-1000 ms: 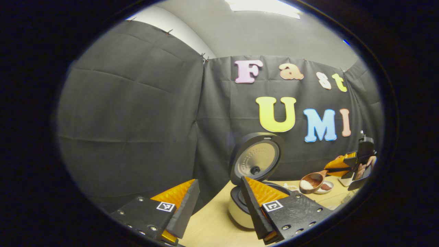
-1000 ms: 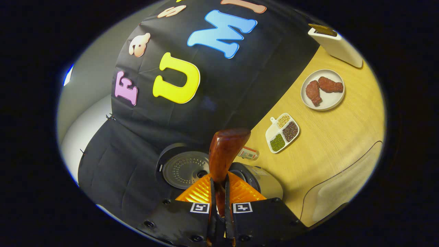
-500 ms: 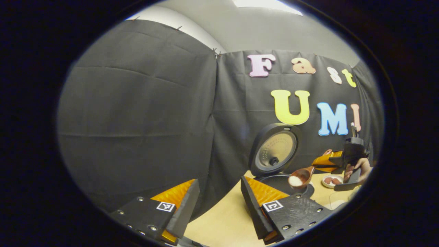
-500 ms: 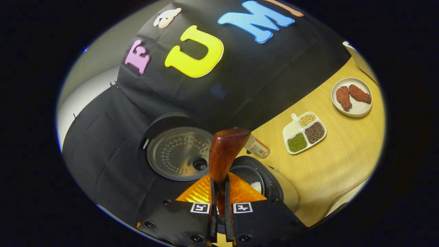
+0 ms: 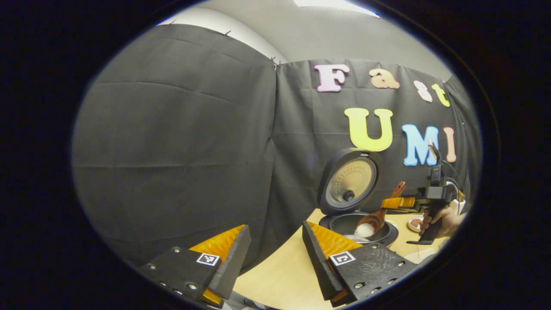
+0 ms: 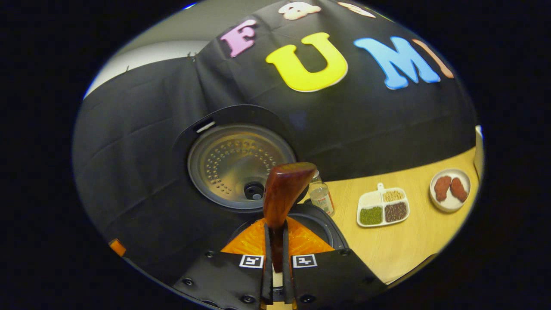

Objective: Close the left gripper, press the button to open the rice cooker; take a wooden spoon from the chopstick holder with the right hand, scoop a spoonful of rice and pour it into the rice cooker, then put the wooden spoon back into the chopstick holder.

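**Wooden table, spoon tipped over the open cooker**

Black cloth walls stand behind the table (image 5: 280, 275). I see the rice cooker (image 5: 359, 224) with its lid (image 5: 349, 181) upright, and the wooden spoon (image 5: 379, 215) tilted down into the pot, white rice (image 5: 363, 230) sliding off. My right gripper (image 6: 275, 262) is clamped on the spoon handle. My left gripper (image 5: 271, 258) hangs with fingers apart, holding nothing. A divided dish (image 6: 382, 206) and a plate (image 6: 450, 189) lie further right.

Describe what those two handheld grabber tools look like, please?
Each gripper, left and right, has two wedge-shaped fingers on flat black plates studded with screws. Every plate carries a small square black-and-white marker, and ribbed orange panels sit behind the fingers. In the left gripper view the right gripper has a dark pistol-style handle held by a hand, with thin cables on top.
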Demonstrator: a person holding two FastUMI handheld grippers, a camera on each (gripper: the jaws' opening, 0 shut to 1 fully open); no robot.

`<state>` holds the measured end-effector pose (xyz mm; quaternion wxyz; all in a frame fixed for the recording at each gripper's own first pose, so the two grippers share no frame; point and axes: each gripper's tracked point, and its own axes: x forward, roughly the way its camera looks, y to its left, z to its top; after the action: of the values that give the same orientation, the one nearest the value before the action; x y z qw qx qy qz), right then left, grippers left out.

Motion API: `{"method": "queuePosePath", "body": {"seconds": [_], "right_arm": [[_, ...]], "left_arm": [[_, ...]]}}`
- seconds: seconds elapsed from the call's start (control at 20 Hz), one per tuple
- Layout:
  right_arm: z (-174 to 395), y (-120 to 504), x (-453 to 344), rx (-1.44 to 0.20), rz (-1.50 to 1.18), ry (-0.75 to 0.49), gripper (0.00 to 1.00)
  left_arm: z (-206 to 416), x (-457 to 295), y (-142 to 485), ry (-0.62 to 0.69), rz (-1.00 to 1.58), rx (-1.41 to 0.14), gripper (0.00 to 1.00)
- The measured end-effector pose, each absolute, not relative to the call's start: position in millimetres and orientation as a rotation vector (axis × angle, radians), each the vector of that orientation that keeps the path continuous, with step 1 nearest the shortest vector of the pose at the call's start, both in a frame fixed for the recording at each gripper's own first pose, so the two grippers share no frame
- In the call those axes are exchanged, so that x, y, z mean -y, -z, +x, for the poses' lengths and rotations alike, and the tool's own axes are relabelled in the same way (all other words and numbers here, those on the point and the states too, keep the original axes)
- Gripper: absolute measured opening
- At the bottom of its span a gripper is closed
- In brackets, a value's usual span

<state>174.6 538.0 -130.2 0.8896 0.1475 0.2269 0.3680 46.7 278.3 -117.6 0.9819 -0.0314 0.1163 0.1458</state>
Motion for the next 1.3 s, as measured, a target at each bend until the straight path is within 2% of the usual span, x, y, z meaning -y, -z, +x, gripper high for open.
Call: {"method": "queuePosePath", "body": {"seconds": [0.2, 0.5, 0.55, 0.6, 0.75, 0.9, 1.05, 1.1, 1.2, 1.3], "right_arm": [[164, 111, -547, -0.294, 0.125, -0.82, 0.1], [152, 96, -543, -0.062, -0.137, -0.839, 0.1], [151, 96, -545, -0.036, -0.169, -0.843, 0.06], [151, 97, -544, -0.014, -0.198, -0.844, 0.1], [150, 98, -544, 0.04, -0.263, -0.848, 0.1], [146, 100, -540, 0.0, -0.234, -0.857, 0.1], [148, 107, -538, -0.166, -0.079, -0.86, 0.08], [149, 106, -537, -0.213, -0.015, -0.854, 0.11], [153, 100, -535, -0.284, 0.103, -0.838, 0.13], [158, 96, -531, -0.334, 0.188, -0.82, 0.11]], "left_arm": [[53, -270, 119, -0.278, -0.068, -0.235, 0.77], [55, -264, 118, -0.273, -0.072, -0.227, 0.76], [56, -263, 117, -0.272, -0.074, -0.229, 0.76], [56, -263, 121, -0.271, -0.076, -0.23, 0.76], [52, -261, 124, -0.266, -0.072, -0.236, 0.76], [50, -259, 122, -0.264, -0.075, -0.232, 0.77], [51, -261, 117, -0.262, -0.077, -0.216, 0.77], [49, -260, 114, -0.26, -0.075, -0.211, 0.76], [50, -260, 112, -0.257, -0.071, -0.204, 0.76], [50, -260, 111, -0.252, -0.075, -0.201, 0.76]]}}
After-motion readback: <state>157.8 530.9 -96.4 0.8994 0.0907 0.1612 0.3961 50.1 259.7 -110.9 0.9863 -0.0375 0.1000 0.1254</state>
